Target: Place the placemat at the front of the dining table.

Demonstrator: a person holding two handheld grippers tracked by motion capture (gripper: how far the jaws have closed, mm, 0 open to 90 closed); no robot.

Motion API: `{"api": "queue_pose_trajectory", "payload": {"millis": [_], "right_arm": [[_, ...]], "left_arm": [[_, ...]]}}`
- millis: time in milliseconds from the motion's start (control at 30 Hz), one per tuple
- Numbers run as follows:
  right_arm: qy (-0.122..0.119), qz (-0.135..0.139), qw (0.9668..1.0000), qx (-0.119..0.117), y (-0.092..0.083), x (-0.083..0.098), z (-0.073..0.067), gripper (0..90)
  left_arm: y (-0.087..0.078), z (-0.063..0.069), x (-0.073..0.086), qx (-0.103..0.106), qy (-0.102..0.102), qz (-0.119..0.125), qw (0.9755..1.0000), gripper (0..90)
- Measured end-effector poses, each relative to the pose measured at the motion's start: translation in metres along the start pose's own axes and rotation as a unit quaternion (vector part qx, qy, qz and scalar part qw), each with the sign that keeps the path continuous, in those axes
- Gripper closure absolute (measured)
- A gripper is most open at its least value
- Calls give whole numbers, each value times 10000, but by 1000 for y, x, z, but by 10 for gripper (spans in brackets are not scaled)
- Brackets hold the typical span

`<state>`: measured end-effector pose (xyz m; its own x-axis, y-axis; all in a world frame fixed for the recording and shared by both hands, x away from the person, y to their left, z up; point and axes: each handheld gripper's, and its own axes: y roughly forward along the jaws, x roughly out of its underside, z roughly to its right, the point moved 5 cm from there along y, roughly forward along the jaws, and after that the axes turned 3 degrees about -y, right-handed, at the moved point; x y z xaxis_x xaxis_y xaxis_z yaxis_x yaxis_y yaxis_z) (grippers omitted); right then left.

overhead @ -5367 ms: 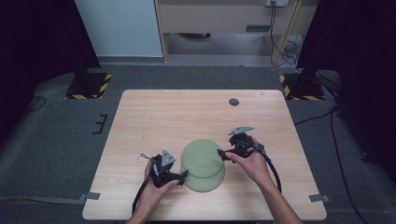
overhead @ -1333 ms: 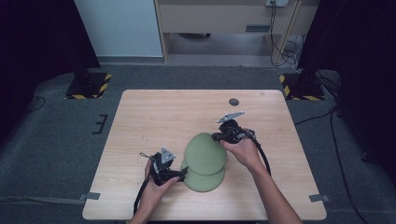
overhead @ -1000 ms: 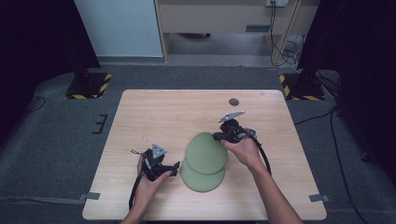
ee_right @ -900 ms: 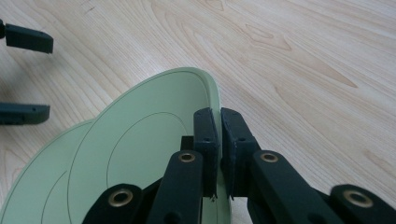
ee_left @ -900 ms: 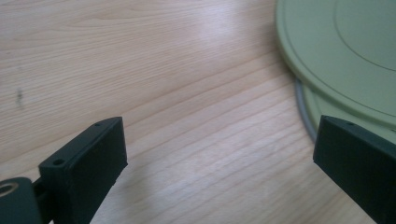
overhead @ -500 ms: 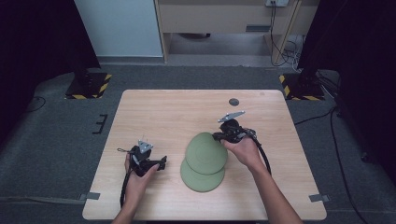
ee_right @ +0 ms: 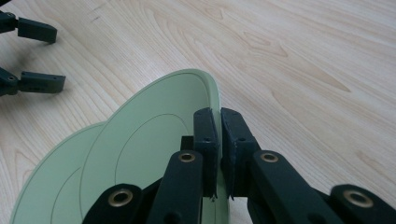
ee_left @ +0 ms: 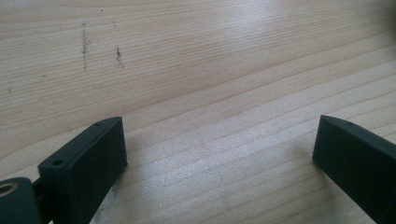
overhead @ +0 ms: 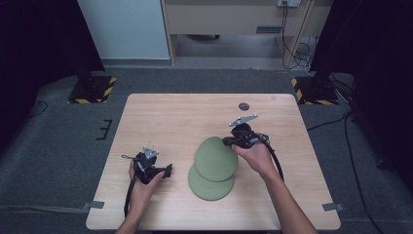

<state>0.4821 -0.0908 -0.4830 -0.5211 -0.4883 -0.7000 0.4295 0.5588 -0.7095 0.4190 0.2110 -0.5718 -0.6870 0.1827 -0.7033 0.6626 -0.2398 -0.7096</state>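
Item 1. Upper plate: round pale green plastic plate (overhead: 216, 159), flat-bottomed with a shallow rim. Position: tilted, far edge raised off the table, near edge resting on the second plate. Held by the rim at its right side. The tilt appears to come from being lifted by one edge only, which separates it from the plate beneath.

Item 2. Lower plate: matching round pale green plastic plate (overhead: 210, 183), lying flat on the table near the person's side, partly overlapped by item 1. Untouched by either tool.

Item 3. Right hand-held gripper (ee_right: 218, 135): black two-jaw tool, jaws pressed together on the rim of the upper plate, one jaw inside the rim and one outside. An edge grip suits a thin plate that offers no other purchase.

Item 4. Left hand-held gripper (overhead: 165, 169): jaws spread wide, nothing between them, low over bare wood. It sits left of the two plates, apart from them, seemingly clear of the lift.

Item 5. Light wooden table (overhead: 170, 122): pale grained top carrying all of the above.

Item 6. Small dark round disc (overhead: 244, 106): near the far edge of the table, well apart from the plates; nature unclear.
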Motion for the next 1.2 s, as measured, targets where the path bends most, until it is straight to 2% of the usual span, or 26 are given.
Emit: {"api": "queue_pose_trajectory", "payload": {"millis": [233, 867, 1200], "right_arm": [[-17, 86, 10000, 12, -9, -7, 0, 859], [145, 294, 9995, 20, -29, -21, 5, 861], [118, 259, 9996, 82, -26, -26, 7, 861]], "left_arm": [[1, 0, 0, -19, 23, -17, 10000, 10], [3, -2, -2, -38, 13, -33, 10000, 4], [3, -2, -2, -27, 17, -35, 10000, 1]]}}
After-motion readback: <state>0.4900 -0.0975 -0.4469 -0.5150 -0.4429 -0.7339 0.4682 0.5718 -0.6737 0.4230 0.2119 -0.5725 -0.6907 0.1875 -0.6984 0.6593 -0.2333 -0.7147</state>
